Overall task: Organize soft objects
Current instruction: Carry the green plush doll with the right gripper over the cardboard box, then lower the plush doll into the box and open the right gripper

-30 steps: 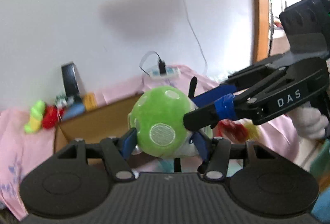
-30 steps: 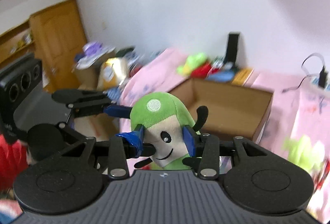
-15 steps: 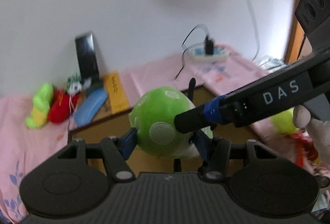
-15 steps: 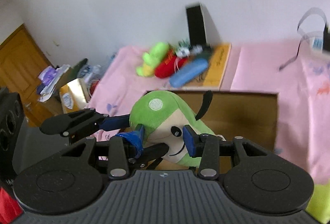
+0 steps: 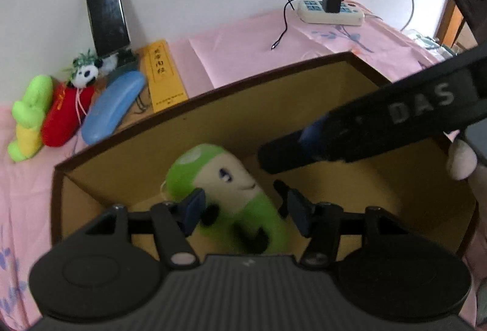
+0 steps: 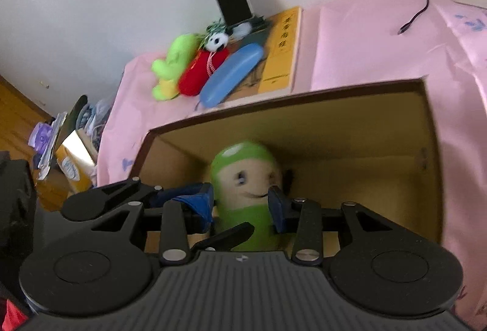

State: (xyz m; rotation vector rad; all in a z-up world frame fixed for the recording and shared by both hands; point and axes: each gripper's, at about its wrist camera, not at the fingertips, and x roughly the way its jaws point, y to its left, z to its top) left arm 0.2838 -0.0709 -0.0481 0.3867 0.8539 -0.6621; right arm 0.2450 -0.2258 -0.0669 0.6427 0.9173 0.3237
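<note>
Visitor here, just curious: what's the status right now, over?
Left gripper: fingers opening around green mushroom plush toy. Right gripper: fingers closing on it. Toy down inside brown cardboard box. Nothing in the way.

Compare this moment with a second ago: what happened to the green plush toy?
Both grippers carried the green plush toy down into the cardboard box. The left hand-held gripper is opening and has let go: one pad stands clear of the toy. The right hand-held gripper still flanks its face, jaws closing. The plush pile beside the box stayed put.
</note>
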